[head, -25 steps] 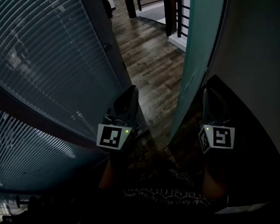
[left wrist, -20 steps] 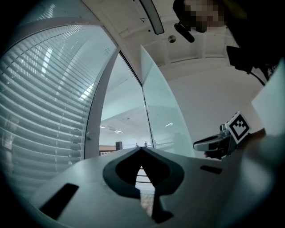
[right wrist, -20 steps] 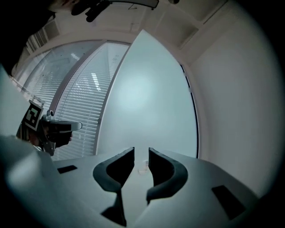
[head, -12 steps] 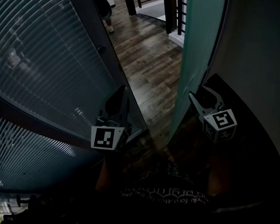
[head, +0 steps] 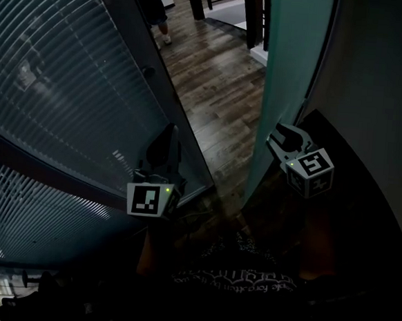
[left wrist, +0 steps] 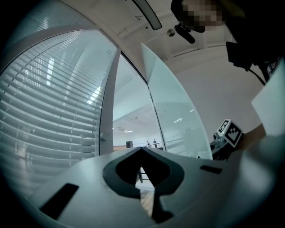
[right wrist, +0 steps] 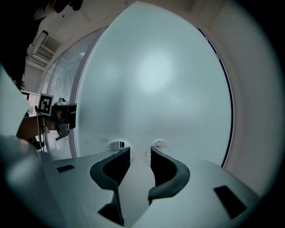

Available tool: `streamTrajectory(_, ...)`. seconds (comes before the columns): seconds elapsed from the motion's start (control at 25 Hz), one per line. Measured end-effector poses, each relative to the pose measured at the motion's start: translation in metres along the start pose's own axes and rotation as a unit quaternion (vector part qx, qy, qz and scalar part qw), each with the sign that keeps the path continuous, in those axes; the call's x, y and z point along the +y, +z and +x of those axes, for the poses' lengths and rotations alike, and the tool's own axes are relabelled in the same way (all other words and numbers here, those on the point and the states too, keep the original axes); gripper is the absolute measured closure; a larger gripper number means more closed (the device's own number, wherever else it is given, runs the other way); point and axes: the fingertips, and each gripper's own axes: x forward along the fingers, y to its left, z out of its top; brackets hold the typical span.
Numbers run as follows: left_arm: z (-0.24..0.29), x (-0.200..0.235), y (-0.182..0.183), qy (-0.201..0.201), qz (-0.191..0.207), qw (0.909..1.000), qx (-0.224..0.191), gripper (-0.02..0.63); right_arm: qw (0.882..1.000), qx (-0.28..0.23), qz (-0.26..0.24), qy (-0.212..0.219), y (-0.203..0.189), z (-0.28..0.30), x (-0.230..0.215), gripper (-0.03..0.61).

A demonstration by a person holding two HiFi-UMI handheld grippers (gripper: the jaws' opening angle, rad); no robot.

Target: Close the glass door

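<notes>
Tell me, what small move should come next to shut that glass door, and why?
Probably ease the right gripper forward onto the frosted glass door and push. The door stands ajar and its pane fills that gripper's view. The jaws have just been opening and stand apart with nothing between them.

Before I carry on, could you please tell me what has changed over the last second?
The right gripper tipped from upright toward the glass door, and its jaws have just been opening, nothing between them. A person past the door came further into view. The left gripper stayed shut, nearly in place; the door is still ajar.
</notes>
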Motion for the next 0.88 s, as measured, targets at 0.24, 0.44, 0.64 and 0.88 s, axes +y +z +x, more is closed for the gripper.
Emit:
streamTrajectory(0.24,-0.001,0.006,-0.004,0.010,-0.004,0.9999,0.003,0.612,1.000,0.000,0.010,0.021,0.002,0.005,0.003,0.466)
streamTrajectory(0.44,-0.001,0.006,-0.003,0.013,0.000,0.9999,0.003,0.612,1.000,-0.005,0.011,0.018,0.003,0.006,0.002,0.466)
streamTrajectory(0.64,0.000,0.011,-0.008,0.024,0.002,0.9997,0.006,0.612,1.000,-0.006,0.012,0.022,0.001,0.017,0.002,0.466)
streamTrajectory(0.88,0.001,0.019,-0.008,0.041,-0.002,0.9991,0.009,0.612,1.000,0.000,0.009,0.025,0.007,0.033,0.004,0.468)
